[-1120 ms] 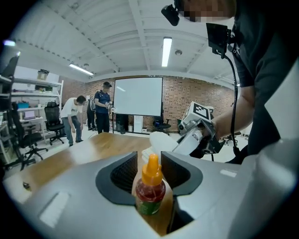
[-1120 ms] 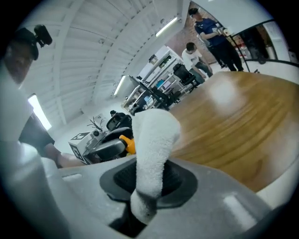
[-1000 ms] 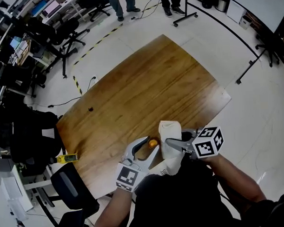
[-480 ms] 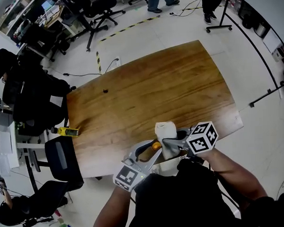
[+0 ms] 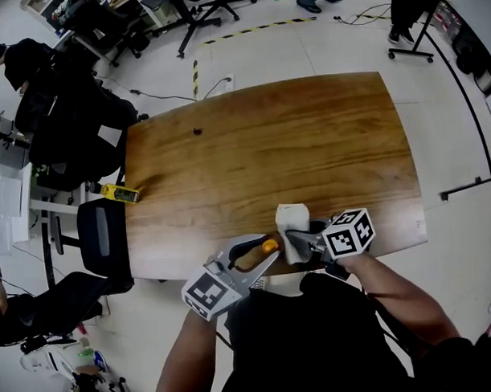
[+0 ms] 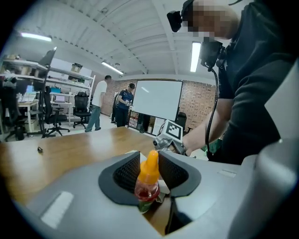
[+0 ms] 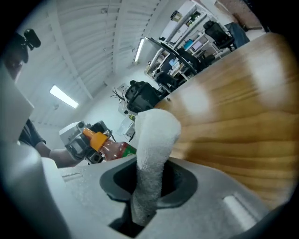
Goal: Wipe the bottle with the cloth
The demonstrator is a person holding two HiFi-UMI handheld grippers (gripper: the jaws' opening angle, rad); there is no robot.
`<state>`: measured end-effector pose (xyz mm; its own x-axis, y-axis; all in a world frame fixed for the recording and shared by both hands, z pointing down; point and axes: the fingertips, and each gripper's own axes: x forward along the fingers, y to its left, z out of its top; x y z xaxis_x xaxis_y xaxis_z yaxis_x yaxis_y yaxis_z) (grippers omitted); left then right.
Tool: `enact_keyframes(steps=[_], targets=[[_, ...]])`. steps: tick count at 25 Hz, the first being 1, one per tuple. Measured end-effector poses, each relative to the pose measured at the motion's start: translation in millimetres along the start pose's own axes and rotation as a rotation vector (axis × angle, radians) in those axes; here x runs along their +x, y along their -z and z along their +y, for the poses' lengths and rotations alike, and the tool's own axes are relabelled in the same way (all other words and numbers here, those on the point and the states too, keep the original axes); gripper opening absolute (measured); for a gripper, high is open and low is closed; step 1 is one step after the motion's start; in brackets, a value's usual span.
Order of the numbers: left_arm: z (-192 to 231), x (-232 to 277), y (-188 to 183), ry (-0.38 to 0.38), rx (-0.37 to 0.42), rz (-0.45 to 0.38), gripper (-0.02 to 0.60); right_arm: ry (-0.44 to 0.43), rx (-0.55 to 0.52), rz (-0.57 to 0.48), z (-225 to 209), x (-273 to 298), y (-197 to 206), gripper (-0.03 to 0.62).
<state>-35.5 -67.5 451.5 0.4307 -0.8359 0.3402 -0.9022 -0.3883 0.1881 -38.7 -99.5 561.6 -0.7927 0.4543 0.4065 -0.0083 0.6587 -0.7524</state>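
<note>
A small bottle (image 5: 267,247) with an orange cap and red liquid stands between my left gripper's (image 5: 262,253) jaws, which have just been closing and now press on it (image 6: 148,179). It hangs over the near edge of the wooden table (image 5: 308,141). My right gripper (image 5: 302,242) is shut on a white cloth (image 5: 292,229), whose folded end sticks up past the jaws (image 7: 152,154). The cloth sits just right of the bottle; I cannot tell if they touch. In the right gripper view the bottle (image 7: 110,147) shows to the left, held in the other gripper.
A small dark object (image 5: 197,130) lies on the table's far left part. A yellow item (image 5: 119,193) sits by the table's left edge, above an office chair (image 5: 98,236). More chairs and desks stand at the far left. People stand beyond the table.
My right gripper has come down with the cloth, closer to the bottle. The left gripper has rolled a little in place with the bottle. The head view has shifted.
</note>
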Motion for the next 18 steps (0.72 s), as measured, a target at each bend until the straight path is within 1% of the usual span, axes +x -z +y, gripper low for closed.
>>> enact_keyframes(steps=[5,9,12,14,16,18], targets=[[-0.2,2.6,-0.8,-0.011,-0.008,-0.008,0.141,0.102,-0.029,0.096,-18.2,8.1,11.6,0.071],[5.5,1.1,0.9,-0.016,0.006,-0.024,0.141,0.215,-0.090,0.181,-30.2,18.1,16.2,0.071],[7.3,-0.9,2.9,-0.024,0.014,-0.038,0.141,0.277,-0.115,0.212,-34.3,22.2,17.3,0.071],[6.8,-0.9,5.1,-0.032,0.007,-0.045,0.141,0.298,-0.108,0.190,-32.5,14.9,14.5,0.072],[5.5,0.8,5.6,-0.039,0.010,-0.037,0.146,0.308,-0.083,0.116,-26.1,-4.9,5.2,0.072],[2.1,0.2,3.0,-0.037,0.036,-0.032,0.174,0.314,-0.054,0.032,-15.8,-32.5,-5.7,0.072]])
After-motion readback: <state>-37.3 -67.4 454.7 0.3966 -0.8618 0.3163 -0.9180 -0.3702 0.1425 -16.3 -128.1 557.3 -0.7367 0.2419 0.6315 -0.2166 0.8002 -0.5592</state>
